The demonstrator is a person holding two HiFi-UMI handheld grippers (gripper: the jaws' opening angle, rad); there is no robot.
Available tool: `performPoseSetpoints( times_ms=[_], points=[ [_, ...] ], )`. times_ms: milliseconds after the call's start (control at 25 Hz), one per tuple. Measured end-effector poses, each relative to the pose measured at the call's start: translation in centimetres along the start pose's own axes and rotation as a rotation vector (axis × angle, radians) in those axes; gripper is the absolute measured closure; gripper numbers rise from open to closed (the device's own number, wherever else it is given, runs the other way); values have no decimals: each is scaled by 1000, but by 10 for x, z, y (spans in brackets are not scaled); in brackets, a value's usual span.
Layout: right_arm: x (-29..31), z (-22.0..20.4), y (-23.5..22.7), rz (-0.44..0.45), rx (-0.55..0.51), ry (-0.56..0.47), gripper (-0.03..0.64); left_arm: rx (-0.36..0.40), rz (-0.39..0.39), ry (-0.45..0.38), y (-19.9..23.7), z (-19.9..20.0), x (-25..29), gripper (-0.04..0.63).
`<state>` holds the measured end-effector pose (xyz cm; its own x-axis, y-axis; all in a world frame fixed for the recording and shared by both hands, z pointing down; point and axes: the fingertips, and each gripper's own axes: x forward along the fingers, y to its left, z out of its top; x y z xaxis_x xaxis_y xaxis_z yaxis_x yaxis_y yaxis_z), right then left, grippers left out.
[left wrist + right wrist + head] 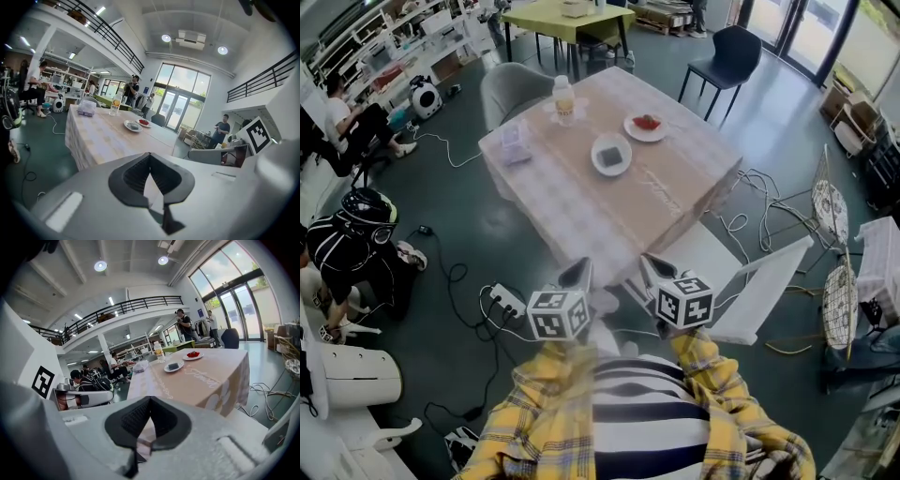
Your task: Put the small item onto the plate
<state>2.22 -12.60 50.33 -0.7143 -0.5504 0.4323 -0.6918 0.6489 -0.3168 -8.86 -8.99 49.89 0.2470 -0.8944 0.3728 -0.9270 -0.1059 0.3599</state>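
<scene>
On the cloth-covered table [675, 192] a white plate [610, 153] carries a small dark item [612, 150]. A second plate [645, 125] further back carries a red item. Both plates also show in the left gripper view [132, 125] and the right gripper view [174, 366]. My left gripper [577, 274] [150, 154] and right gripper [654, 272] [150, 399] hover side by side off the table's near edge, well short of the plates. Each is shut with nothing between its jaws.
A bottle [563, 97] and a clear plastic box [514, 142] stand at the table's far left. A grey chair [511, 89] sits behind the table, a white chair [750, 281] at its near right. A power strip [508, 300] and cables lie on the floor. People sit at the left.
</scene>
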Motion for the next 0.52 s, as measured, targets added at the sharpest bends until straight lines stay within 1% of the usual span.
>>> performPoseSetpoints(
  times_ms=[280,520],
  points=[
    [-3,1,1,-3,-8,-3,618,-9,-7,-3,-1,0,2,594],
    [-5,5,-10,-20,-8,-11,618,-6,-31,-6,-8,3,14,594]
  ],
)
